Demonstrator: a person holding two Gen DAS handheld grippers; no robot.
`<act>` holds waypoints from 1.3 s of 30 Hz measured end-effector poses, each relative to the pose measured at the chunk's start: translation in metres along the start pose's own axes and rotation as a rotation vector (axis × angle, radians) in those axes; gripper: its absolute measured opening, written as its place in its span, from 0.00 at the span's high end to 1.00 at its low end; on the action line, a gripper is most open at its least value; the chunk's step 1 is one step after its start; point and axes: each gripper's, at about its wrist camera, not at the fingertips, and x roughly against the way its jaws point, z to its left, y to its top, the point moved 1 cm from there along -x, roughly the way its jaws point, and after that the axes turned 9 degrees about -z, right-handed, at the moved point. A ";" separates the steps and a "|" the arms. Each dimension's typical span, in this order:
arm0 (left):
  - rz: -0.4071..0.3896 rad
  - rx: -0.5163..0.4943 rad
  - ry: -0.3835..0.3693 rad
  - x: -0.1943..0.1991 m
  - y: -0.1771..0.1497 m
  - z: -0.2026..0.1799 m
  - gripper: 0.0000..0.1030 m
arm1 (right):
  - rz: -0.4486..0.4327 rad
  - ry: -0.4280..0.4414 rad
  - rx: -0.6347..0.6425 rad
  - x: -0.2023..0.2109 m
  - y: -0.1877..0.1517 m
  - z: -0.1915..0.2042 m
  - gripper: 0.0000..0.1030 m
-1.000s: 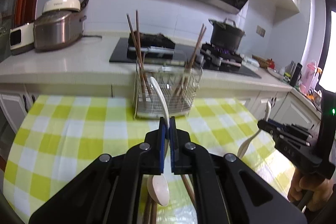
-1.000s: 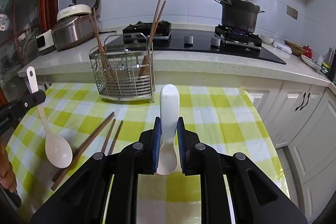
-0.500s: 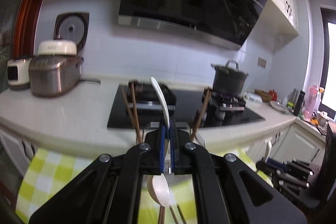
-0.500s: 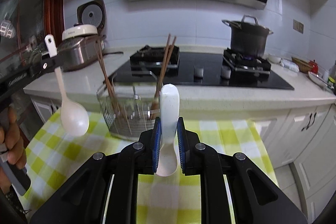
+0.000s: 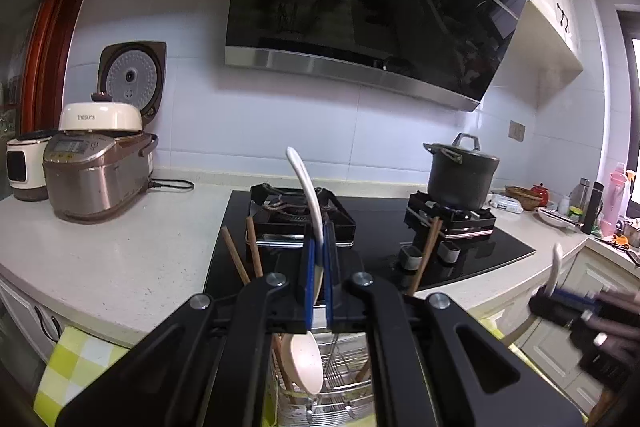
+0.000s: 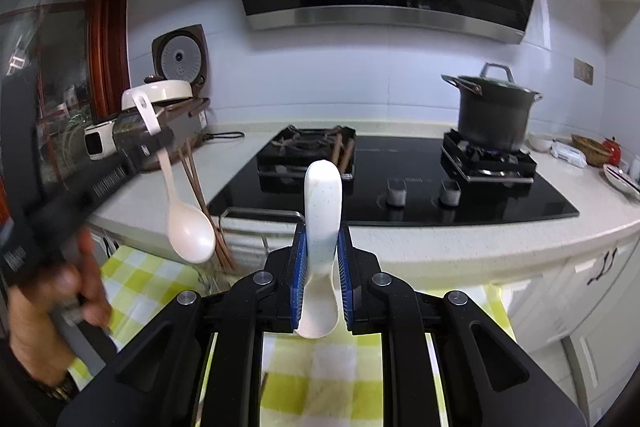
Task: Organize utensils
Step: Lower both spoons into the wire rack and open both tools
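Observation:
My left gripper is shut on the handle of a cream spoon, whose bowl hangs down just above the wire utensil basket. Brown chopsticks stand in that basket. In the right wrist view the left gripper holds the cream spoon in the air beside the chopsticks and above the basket rim. My right gripper is shut on a white speckled spoon, handle pointing up and forward. The right gripper shows at the left view's right edge.
A yellow checked tablecloth covers the table under the basket. Behind it runs a white counter with a rice cooker, a black hob and a dark lidded pot. A hand grips the left tool's handle.
Both grippers have risen off the table with their spoons. The left one has carried the cream spoon forward until it hangs over the basket. Both views now look higher, at the counter and hood.

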 end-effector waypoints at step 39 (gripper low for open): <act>0.148 0.090 0.015 0.014 -0.071 0.027 0.59 | 0.092 0.029 -0.064 -0.112 -0.034 0.016 0.84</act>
